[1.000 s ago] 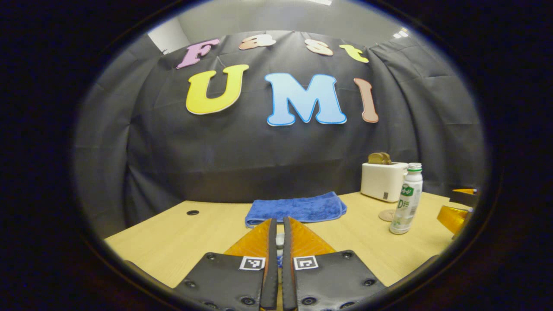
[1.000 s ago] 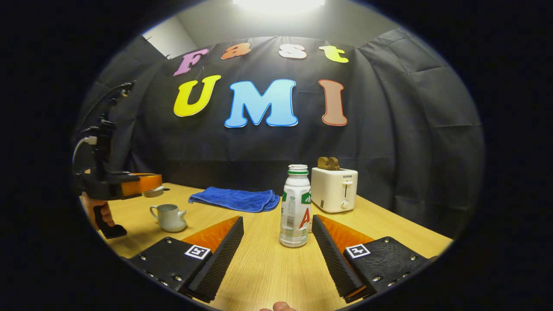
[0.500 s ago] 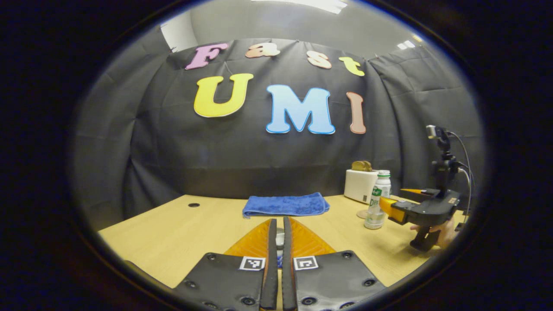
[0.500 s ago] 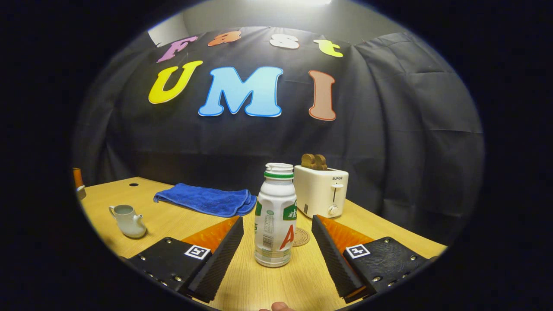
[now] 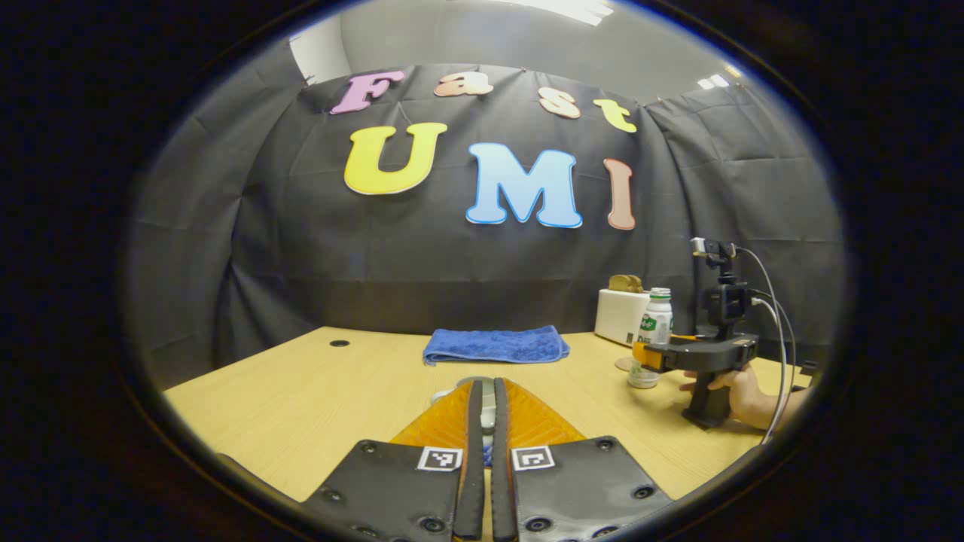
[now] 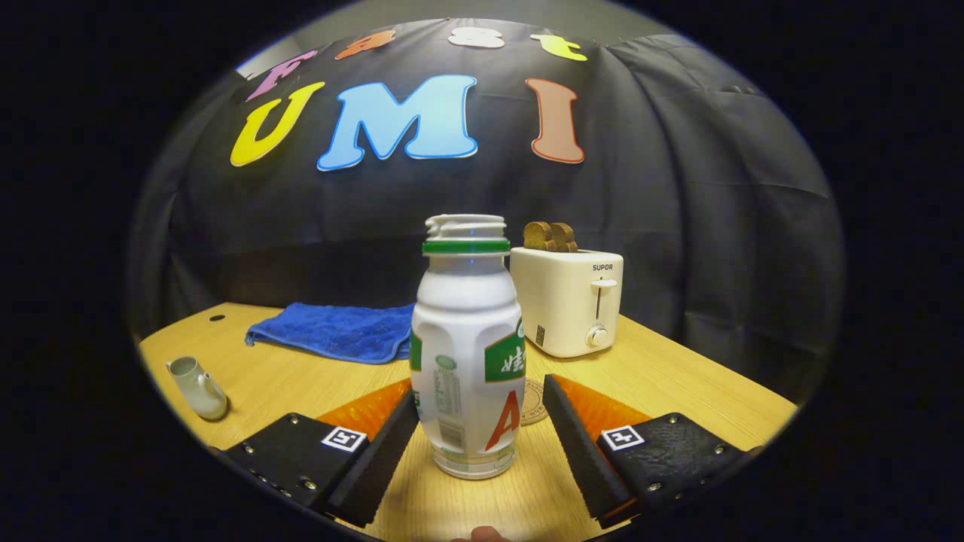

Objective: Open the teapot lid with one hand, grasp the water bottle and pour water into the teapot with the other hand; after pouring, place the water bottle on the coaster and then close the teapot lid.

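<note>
— Closer now: the right tongs (image 6: pixel 480 421) have slid forward, so the bottle (image 6: pixel 468 354) stands right between their spread fingers, neither one pressing it.

— And the left tongs (image 5: pixel 486 391)?

— Clenched on the lid (image 5: pixel 488 403), a pale sliver between the fingers, held above the bench (image 5: pixel 301 406).

— Where's the teapot (image 6: pixel 197 387)?

— Uncovered, far off to the left of the bottle, near the blue towel (image 6: pixel 331 331). The coaster (image 6: pixel 533 403) lies just behind the bottle, with the toaster (image 6: pixel 566 301) beyond it.

— From the left side?

— A hand (image 5: pixel 734 388) grips the right tongs' handle beside the bottle.
</note>
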Available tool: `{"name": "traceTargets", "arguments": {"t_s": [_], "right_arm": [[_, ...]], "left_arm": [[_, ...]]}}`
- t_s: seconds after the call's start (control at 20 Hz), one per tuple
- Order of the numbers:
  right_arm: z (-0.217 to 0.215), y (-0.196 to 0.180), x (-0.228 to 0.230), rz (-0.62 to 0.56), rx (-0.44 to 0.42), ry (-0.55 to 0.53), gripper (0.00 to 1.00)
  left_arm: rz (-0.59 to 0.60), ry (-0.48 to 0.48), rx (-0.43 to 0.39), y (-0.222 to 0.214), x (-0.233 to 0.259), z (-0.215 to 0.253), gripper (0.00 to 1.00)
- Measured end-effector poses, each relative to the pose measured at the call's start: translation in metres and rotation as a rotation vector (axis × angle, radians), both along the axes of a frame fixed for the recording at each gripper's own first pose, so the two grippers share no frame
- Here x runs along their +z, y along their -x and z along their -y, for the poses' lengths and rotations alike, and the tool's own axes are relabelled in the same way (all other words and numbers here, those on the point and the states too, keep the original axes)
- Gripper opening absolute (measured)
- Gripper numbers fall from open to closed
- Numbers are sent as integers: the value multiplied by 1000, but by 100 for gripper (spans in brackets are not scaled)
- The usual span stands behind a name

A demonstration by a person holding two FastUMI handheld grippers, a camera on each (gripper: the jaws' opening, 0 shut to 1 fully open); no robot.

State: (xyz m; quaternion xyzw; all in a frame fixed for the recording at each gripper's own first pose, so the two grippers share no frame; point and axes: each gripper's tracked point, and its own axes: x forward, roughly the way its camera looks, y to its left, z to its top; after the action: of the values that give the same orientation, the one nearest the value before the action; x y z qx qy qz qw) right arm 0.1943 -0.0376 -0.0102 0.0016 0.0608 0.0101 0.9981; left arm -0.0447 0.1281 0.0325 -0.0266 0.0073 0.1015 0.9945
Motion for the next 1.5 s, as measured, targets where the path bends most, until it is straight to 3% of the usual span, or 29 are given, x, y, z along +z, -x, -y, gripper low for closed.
{"name": "traceTargets", "arguments": {"t_s": [0.05, 0.15, 0.25, 0.35, 0.55, 0.65, 0.75, 1.1, 1.15, 1.25, 1.4, 1.5], "right_arm": [[-1, 1, 2, 3, -4, 8, 98], [-5, -5, 4, 19, 5, 19, 98], [-9, -8, 5, 29, 22, 35, 94], [-9, -9, 5, 30, 23, 40, 74], [-15, -1, 10, 33, 39, 87, 73], [-23, 6, 17, 39, 58, 98, 73], [-34, 12, 25, 44, 84, 127, 73], [-91, 32, 43, 85, 210, 360, 73], [-99, 33, 44, 89, 227, 404, 73], [-113, 33, 42, 93, 259, 484, 73], [-128, 29, 35, 84, 290, 608, 73], [-136, 26, 29, 78, 301, 708, 73]], "left_arm": [[7, -3, -3, 5, 1, 3, 14], [17, -5, -10, 16, 2, 11, 10], [21, -12, -13, 27, 1, 16, 14], [24, -17, -7, 36, -1, 15, 14], [41, 21, -10, 52, -1, 11, 14], [51, 29, -10, 58, 1, 9, 10], [60, 37, -10, 65, 3, 8, 14], [83, 64, -26, 88, 3, 11, 14], [89, 69, -36, 93, 3, 13, 10], [101, 77, -51, 104, 4, 17, 14], [103, 71, -53, 115, 2, 17, 10], [95, 73, -57, 119, -4, 18, 14]]}}
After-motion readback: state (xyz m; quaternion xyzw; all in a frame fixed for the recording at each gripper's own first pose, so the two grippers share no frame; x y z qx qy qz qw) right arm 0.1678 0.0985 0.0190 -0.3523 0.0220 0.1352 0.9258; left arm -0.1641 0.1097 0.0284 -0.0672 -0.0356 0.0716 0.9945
